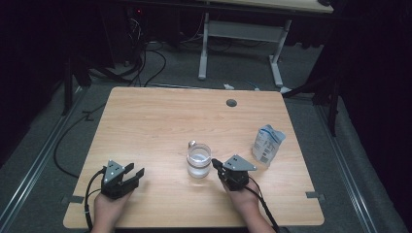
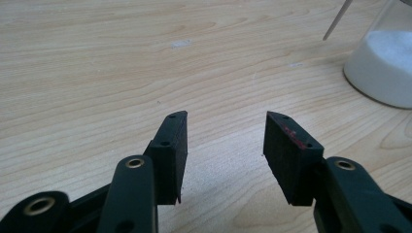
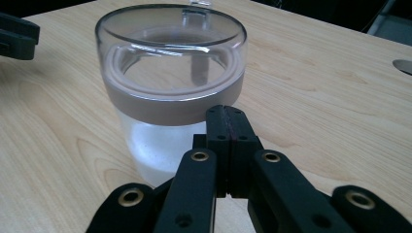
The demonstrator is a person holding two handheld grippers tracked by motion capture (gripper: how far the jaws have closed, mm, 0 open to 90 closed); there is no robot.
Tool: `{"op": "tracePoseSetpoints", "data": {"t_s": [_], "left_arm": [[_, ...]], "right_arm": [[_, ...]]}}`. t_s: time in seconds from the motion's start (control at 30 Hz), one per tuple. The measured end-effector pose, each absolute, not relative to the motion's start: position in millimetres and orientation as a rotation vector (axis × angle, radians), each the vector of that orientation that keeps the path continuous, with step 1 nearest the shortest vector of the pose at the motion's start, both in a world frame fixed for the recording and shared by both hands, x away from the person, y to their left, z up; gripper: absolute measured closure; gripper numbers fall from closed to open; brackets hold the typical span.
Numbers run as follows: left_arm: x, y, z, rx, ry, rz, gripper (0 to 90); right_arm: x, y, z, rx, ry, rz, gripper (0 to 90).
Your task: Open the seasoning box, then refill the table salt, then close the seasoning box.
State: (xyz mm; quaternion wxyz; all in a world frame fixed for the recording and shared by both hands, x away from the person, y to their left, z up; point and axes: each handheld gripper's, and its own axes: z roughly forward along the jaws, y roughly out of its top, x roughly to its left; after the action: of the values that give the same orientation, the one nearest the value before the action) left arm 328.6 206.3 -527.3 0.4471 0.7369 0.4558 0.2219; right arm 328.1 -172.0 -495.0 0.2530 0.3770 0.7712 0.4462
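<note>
Clear lidded jar (image 1: 198,159) with white powder stands upright mid-table, the landmark here. Right gripper (image 1: 215,163) sits just right of jar, tips pointing at its side near the lid band, jaws pressed fully together, holding nothing; touching or a hair apart, can't tell. In the right gripper view the closed tips (image 3: 228,127) lie right in front of the jar (image 3: 171,87). Left gripper (image 1: 133,171) rests well left of jar, jaws partly apart, empty (image 2: 226,141). Blue-white pouch (image 1: 267,143) stands further right of jar. Right hand is clearly nearer; jar's axis vertical, so jaws likely must open first.
</note>
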Motion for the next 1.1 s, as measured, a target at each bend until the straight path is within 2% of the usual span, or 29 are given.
{"op": "tracePoseSetpoints", "data": {"t_s": [0.7,1.1], "left_arm": [[327.3,211.5,-527.4,1.814,1.137,0.544,51.6],[327.0,210.4,-527.6,1.818,1.135,0.543,51.6]], "right_arm": [[312.8,-136.2,-495.9,0.908,2.162,1.275,90.0],[309.1,-145.8,-489.8,0.910,2.134,1.289,89.9]]}}
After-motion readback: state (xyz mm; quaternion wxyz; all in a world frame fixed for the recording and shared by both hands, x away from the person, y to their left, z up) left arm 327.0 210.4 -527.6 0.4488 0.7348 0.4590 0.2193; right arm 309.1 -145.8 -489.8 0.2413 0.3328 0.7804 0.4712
